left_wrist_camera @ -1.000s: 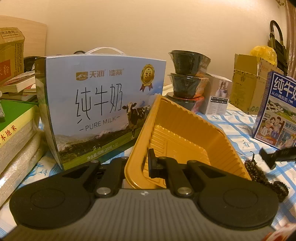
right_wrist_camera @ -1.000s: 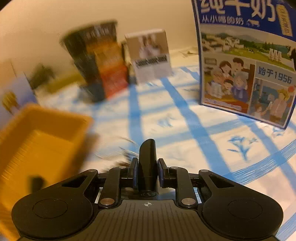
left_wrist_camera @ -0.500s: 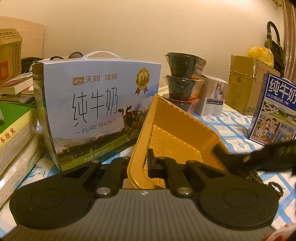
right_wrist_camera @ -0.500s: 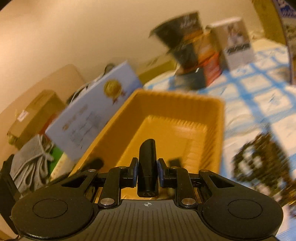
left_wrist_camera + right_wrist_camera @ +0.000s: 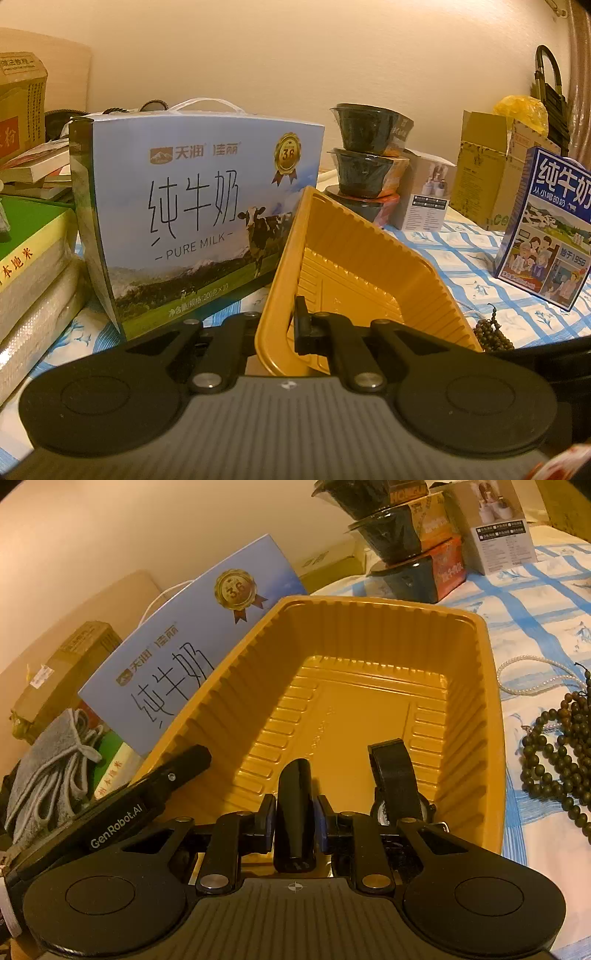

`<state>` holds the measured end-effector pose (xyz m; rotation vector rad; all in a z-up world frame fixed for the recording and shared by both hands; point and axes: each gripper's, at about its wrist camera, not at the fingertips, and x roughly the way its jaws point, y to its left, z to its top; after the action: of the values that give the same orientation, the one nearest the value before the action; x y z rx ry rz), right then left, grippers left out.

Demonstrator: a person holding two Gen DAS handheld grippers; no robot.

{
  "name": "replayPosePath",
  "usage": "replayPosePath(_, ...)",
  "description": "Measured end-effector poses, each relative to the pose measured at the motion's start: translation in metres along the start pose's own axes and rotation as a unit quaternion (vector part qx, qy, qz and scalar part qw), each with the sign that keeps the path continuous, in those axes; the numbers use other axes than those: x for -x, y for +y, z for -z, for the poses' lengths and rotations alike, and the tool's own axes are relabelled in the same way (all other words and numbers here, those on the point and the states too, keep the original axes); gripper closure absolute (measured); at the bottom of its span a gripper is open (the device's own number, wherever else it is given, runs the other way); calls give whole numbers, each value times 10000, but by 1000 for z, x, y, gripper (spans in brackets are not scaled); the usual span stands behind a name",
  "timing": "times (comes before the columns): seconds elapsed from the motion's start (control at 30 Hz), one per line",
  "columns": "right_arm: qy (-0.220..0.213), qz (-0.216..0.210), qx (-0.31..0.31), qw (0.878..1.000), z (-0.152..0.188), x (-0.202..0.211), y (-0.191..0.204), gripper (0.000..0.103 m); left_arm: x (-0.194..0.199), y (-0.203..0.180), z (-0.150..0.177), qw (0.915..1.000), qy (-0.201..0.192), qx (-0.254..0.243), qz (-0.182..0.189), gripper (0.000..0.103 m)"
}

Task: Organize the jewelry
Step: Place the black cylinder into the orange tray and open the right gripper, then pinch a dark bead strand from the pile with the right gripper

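My left gripper is shut on the near wall of a yellow plastic tray and holds it tilted; the tray also fills the right wrist view. My right gripper is shut on the black strap of a wristwatch and holds it over the tray's near end; the watch's other strap loops up inside the tray. A dark wooden bead strand lies on the cloth right of the tray, also in the left wrist view. A white pearl strand lies beyond it.
A pale blue milk carton box stands left of the tray. Stacked black bowls, a small white box, cardboard boxes and a dark blue milk box stand behind on the blue checked cloth. Books stack at left.
My right gripper swung left from the cloth to over the tray, carrying the watch. The left gripper kept hold of the tray, which barely moved.
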<state>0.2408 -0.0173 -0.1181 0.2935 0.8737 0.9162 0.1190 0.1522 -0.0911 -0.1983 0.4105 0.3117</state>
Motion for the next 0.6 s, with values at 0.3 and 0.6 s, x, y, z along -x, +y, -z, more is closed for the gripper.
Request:
replayPosePath(0.3,-464,-91,274,9985,4,44,8,60,1,2,3,10000,46,31,-42,97)
replayPosePath(0.6,-782,1205,445,9886,26,117,-35,60,1,4,5,9999,54,81,-51,97)
